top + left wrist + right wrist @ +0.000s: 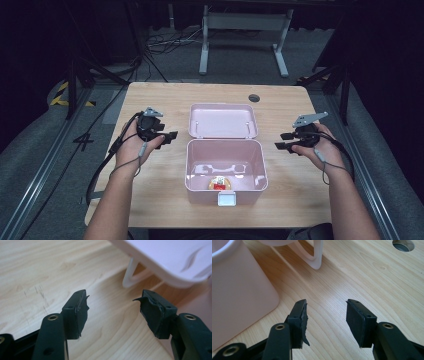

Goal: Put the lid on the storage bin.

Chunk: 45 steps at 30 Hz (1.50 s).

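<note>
A pink plastic box (195, 172) stands open in the middle of the wooden table (280, 100), its lid (222, 120) folded back flat behind it. A small red and yellow object (220, 183) lies inside near the front wall. My left gripper (173, 135) hovers left of the box, open, with nothing between its jaws (112, 312); the lid's edge (175, 262) and its white handle loop (130, 277) lie just ahead. My right gripper (282, 141) hovers right of the box, open and empty (325, 317), with the box wall (237, 297) at its left.
A white latch (227, 199) sticks out at the box's front. A round cable hole (254, 97) (403, 245) sits in the far table edge. Bare wood lies on both sides of the box. Beyond the table are a desk frame and cables on the floor.
</note>
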### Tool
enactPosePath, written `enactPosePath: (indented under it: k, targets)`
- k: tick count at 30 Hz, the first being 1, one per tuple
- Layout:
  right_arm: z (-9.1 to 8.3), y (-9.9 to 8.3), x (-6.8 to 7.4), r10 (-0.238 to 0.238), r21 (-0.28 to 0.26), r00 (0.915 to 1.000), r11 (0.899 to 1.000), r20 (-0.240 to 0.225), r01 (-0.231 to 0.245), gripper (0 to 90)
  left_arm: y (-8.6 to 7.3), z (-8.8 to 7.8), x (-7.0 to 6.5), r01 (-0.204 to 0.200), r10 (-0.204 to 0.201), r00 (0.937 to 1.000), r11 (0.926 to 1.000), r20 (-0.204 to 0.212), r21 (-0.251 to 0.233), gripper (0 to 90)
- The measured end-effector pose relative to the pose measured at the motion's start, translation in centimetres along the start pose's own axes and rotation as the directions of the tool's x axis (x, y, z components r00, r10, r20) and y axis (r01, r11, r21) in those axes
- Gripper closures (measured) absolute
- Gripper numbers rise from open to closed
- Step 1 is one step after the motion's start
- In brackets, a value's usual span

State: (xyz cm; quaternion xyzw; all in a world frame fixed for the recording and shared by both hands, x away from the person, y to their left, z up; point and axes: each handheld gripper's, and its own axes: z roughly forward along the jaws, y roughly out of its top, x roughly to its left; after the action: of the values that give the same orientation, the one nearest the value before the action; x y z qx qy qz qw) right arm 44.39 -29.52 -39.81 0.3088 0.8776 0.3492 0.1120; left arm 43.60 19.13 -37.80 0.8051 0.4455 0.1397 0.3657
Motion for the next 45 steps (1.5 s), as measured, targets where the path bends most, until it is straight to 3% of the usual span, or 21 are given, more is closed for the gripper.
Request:
enactPosePath:
  k: [3, 6, 13, 17, 21, 26, 32, 35, 37, 38, 45]
  targets:
    - [0.1, 0.0, 0.1, -0.002, -0.001, 1.0, 1.0, -0.005, 0.002, 51.9, 0.8, 0.0, -0.2, -0.013, 0.013, 0.9999, 0.9999, -0.005, -0.011, 40.3]
    - [0.2, 0.0, 0.3, -0.002, 0.0, 1.0, 1.0, -0.007, 0.002, 51.5, 1.8, 0.2, -0.4, -0.034, 0.034, 0.9994, 0.9993, -0.002, 0.017, 40.2]
    - [0.0, -0.2, 0.4, 0.0, -0.013, 1.0, 1.0, -0.01, 0.0, 50.8, 4.1, 1.1, -0.7, -0.011, 0.011, 0.9999, 0.9994, -0.004, 0.032, 41.0]
    - [-0.2, -0.4, 0.4, 0.006, -0.018, 0.9999, 1.0, -0.013, -0.006, 50.8, 5.0, 1.3, -0.7, -0.009, 0.009, 0.9999, 0.9999, 0.005, 0.013, 41.0]
    - [-0.1, -0.4, 0.4, 0.007, -0.017, 0.9998, 1.0, -0.02, -0.008, 49.9, 6.3, 2.3, 0.1, 0.003, -0.003, 0.9999, 0.9998, 0.016, -0.022, 40.2]
    - [-0.1, -0.4, 0.5, 0.005, -0.019, 0.9997, 1.0, -0.022, -0.006, 49.6, 7.2, 3.8, 0.6, 0.027, -0.026, 0.9989, 0.9996, 0.038, -0.009, 40.3]
    - [-0.1, -0.6, 0.6, -0.002, -0.018, 0.9996, 1.0, -0.027, 0.002, 49.2, 7.9, 5.8, 1.3, 0.038, -0.038, 0.9983, 0.9992, 0.044, 0.013, 43.1]
    - [-0.2, -0.8, 0.6, -0.001, -0.019, 0.9996, 1.0, -0.029, 0.0, 48.9, 8.1, 6.7, 1.8, 0.039, -0.039, 0.9992, 0.9992, 0.005, 0.003, 43.3]
    - [-0.2, -0.8, 0.6, 0.003, -0.018, 0.9996, 1.0, -0.028, -0.004, 48.9, 8.1, 7.0, 1.8, 0.039, -0.039, 0.9992, 0.9992, 0.004, 0.002, 43.0]
    - [-0.3, -0.9, 0.7, 0.003, -0.018, 0.9997, 1.0, -0.024, -0.003, 48.9, 8.2, 7.6, 2.0, 0.06, -0.06, 0.9981, 0.9981, 0.017, 0.012, 41.7]
    - [-0.5, -1.1, 0.8, 0.001, -0.022, 0.9997, 1.0, -0.025, -0.002, 48.8, 8.4, 8.7, 1.8, 0.079, -0.079, 0.996, 0.9968, 0.04, 0.013, 40.0]
